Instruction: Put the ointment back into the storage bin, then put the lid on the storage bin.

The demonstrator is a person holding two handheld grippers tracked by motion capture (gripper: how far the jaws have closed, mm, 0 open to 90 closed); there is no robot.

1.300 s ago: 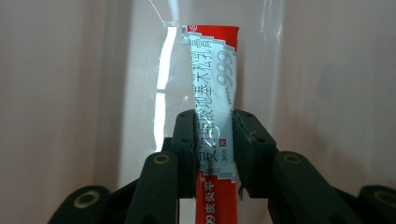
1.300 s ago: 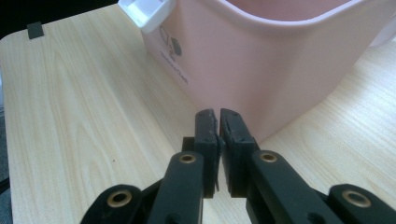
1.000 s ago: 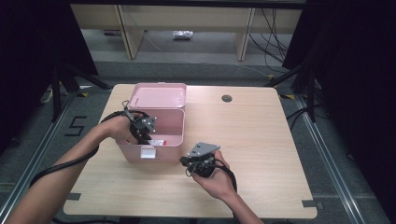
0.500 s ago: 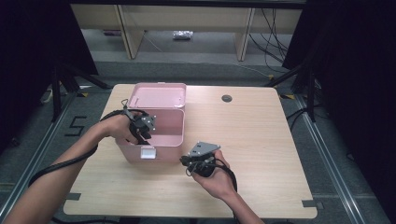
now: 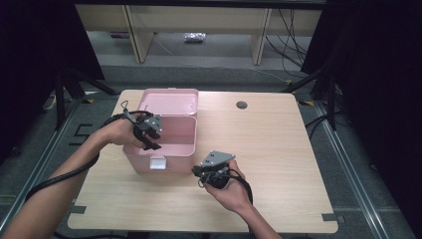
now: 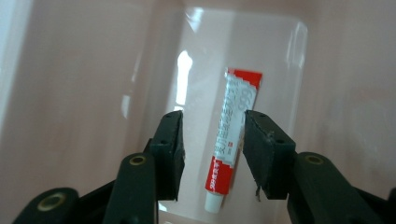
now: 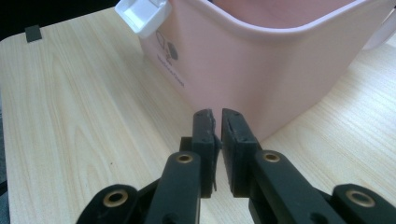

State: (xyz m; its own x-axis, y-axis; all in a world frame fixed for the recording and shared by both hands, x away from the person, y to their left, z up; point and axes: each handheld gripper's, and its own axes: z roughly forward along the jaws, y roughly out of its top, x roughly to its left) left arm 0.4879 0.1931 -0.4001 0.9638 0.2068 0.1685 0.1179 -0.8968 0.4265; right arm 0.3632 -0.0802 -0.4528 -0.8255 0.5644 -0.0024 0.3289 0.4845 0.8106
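Observation:
A pink plastic box (image 5: pixel 139 160) stands open on the table with its lid (image 5: pixel 169 101) tipped back. On its floor lies a red and white tube (image 6: pixel 231 140), cap end toward me. My left gripper (image 5: pixel 152 143) hangs inside the box just above the tube; its jaws (image 6: pixel 212 123) have just been opening and stand apart, touching nothing. My right gripper (image 5: pixel 197 172) rests low on the table at the box's front right corner (image 7: pixel 261 70). Its jaws (image 7: pixel 217 114) have eased apart slightly to a thin slit, with nothing between them.
The wooden table (image 5: pixel 278 149) stretches bare to the right of the box, with a round cable hole (image 5: pixel 242 105) near its far edge. A white latch (image 7: pixel 142 16) sticks out from the box's front wall. Shelving and cables stand on the floor beyond the table.
My left gripper has risen a little inside the box. My right gripper has stayed where it was.

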